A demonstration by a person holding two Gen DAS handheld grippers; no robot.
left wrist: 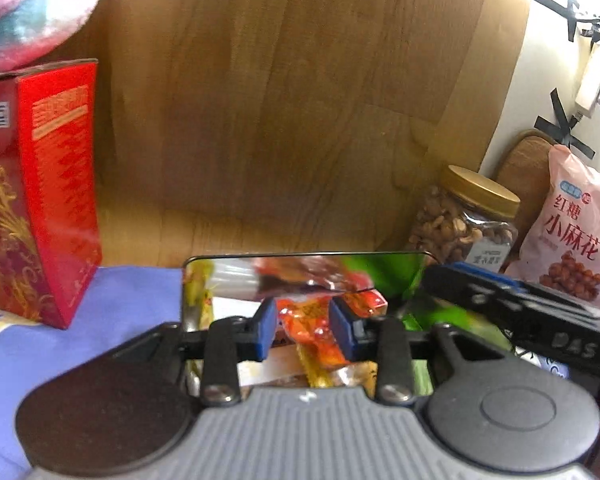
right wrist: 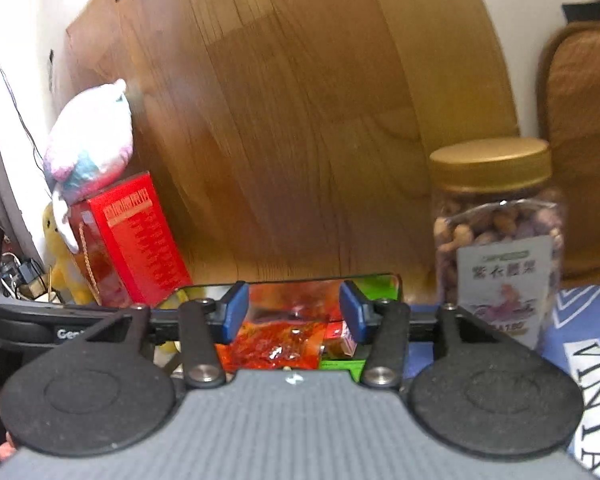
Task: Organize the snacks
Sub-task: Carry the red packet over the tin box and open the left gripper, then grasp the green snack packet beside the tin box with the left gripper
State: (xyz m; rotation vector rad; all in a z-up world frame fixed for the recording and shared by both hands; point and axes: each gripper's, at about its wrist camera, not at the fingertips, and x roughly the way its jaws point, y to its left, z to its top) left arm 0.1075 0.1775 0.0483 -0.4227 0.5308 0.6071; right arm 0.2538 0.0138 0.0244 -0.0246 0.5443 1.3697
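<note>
Two grippers over a clear bin of snack packets.

Left gripper [left wrist: 303, 326]: blue pads pressed against an orange snack packet [left wrist: 314, 330], grasping it above the clear bin [left wrist: 188, 280]; right gripper [right wrist: 293, 312]: jaws spread wide, released, hovering over a red-orange packet [right wrist: 276, 344] lying in the bin among green packs; outward: red gift box [left wrist: 56, 200] to the left with a plush toy [right wrist: 92, 148] on it; gold-lidded nut jar [right wrist: 496, 232] to the right; pink snack bag [left wrist: 572, 232] beside the jar; wooden board behind; blue printed cloth beneath.
</note>
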